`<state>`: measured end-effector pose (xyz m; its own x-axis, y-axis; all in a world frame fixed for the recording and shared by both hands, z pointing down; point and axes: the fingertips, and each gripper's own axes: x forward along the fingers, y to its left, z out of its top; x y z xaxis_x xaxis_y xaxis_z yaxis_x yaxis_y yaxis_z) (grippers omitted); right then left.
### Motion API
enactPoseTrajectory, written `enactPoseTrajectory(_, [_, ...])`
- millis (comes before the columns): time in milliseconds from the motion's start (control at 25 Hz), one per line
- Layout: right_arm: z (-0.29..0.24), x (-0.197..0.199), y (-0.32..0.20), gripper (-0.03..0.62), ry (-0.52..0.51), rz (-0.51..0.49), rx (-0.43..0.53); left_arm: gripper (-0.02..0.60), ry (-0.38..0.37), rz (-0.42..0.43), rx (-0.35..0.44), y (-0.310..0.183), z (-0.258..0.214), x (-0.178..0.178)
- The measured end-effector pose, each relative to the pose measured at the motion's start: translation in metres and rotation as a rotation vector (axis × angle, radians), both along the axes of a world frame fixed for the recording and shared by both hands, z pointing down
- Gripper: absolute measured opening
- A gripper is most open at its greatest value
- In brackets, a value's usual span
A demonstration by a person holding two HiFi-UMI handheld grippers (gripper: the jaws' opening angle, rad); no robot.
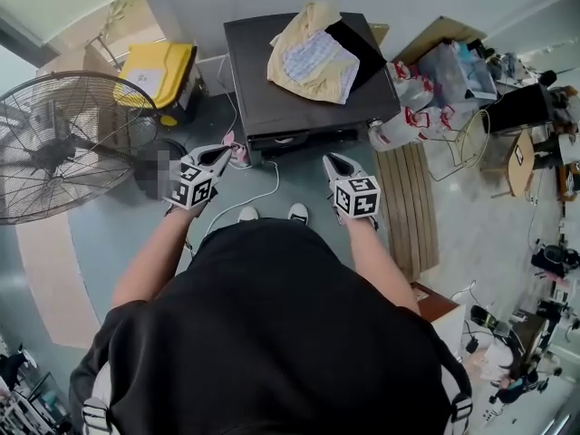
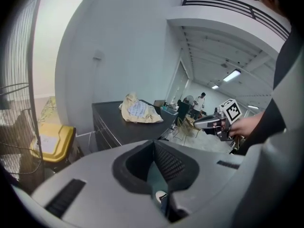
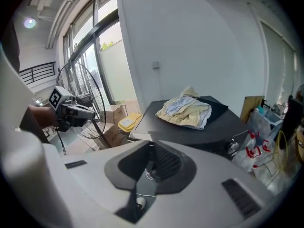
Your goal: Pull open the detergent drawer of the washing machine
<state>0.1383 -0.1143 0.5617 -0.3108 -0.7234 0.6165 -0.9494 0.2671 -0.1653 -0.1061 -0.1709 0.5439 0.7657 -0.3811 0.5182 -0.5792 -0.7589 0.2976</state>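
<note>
Facing the dark washing machine (image 1: 263,98) at upper centre of the head view, detergent drawer (image 1: 274,140) on its front edge, not yet reached. Left gripper (image 1: 224,152) clenched shut, empty, held aside at left. Right gripper (image 1: 331,159) slightly parted, empty, aimed at the machine's front, probably readying a grasp.

The washing machine (image 1: 272,120) has a dark, smooth top, faintly glossy (a pale sheen shows near its front edge). The crumpled cloth (image 1: 313,57) on it is soft, matt cream fabric with a pale checked patch. At left, the fan (image 1: 63,143) has a thin metal wire cage. The slatted board (image 1: 408,207) at right looks like bare wood. The left claw (image 2: 154,145) and right claw (image 3: 151,151) have matt grey plastic shells and dark ribbed pads.
</note>
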Motion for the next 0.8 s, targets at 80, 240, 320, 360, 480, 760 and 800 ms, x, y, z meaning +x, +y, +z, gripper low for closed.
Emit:
enactPoseTrajectory(80, [0.004,0.006,-0.002,0.034,0.005,-0.024,-0.007,0.011,-0.004,-0.017,-0.001,0.002,0.001,0.003])
enactPoseTrajectory(240, [0.019,0.014,-0.006,0.042,0.01,-0.068,-0.03,0.012,-0.024,-0.051,-0.011,0.006,0.01,0.005])
enactPoseTrajectory(320, [0.03,0.021,-0.007,0.046,0.021,-0.088,-0.05,0.012,-0.035,-0.068,-0.022,0.007,0.016,0.007])
enactPoseTrajectory(360, [0.035,0.025,-0.007,0.048,0.025,-0.097,-0.062,0.012,-0.038,-0.075,-0.029,0.008,0.02,0.009])
enactPoseTrajectory(480, [0.049,0.033,-0.007,0.057,0.029,-0.12,-0.093,0.012,-0.047,-0.091,-0.054,0.011,0.032,0.013])
enactPoseTrajectory(760, [0.075,0.043,-0.008,0.077,0.025,-0.164,-0.145,0.012,-0.047,-0.163,-0.099,0.013,0.068,0.011])
enactPoseTrajectory(800, [0.078,0.043,-0.009,0.078,0.025,-0.17,-0.151,0.012,-0.049,-0.172,-0.104,0.013,0.073,0.011])
